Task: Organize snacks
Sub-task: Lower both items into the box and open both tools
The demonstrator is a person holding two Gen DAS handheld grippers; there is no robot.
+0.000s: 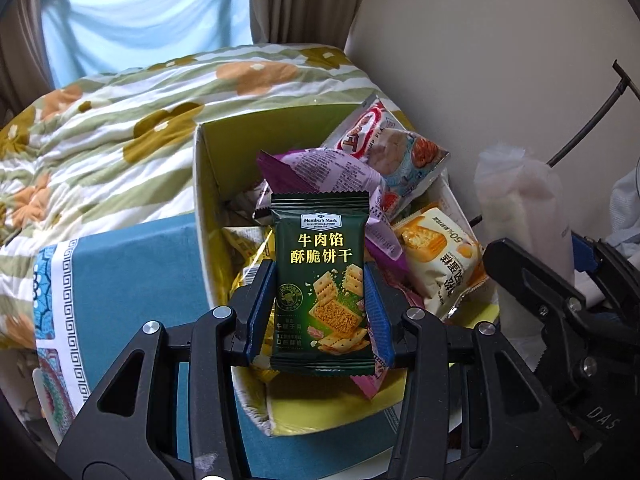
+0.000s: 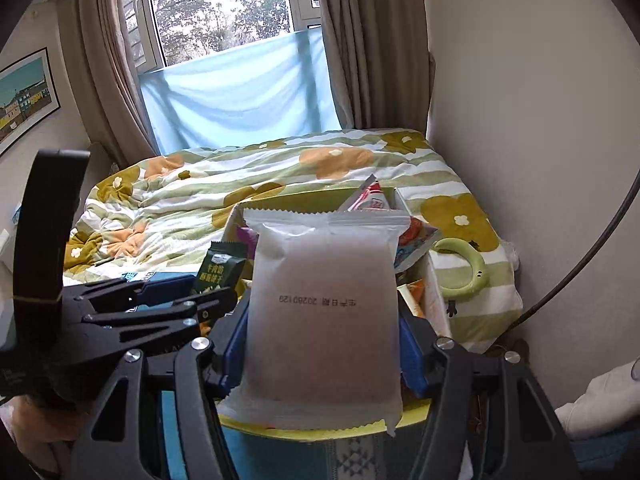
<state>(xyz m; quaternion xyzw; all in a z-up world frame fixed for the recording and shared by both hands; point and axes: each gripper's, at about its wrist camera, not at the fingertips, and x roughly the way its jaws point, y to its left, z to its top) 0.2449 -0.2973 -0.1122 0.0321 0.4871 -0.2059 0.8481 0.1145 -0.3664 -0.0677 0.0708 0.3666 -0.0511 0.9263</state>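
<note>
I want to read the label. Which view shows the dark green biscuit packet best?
The left wrist view: the dark green biscuit packet faces the camera, held in the left gripper. The right wrist view shows only its top, small and tilted.

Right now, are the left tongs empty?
No, the left tongs are shut on a dark green cracker packet, held upright above the yellow cardboard snack box.

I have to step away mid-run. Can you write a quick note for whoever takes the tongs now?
Left tongs: shut on the dark green cracker packet.
Right tongs: shut on the frosted white packet.
Both packets are held above the cardboard box, which is full of mixed snacks.
Done: two packets picked up.
Left: set both down; sort what remains in the box.
</note>
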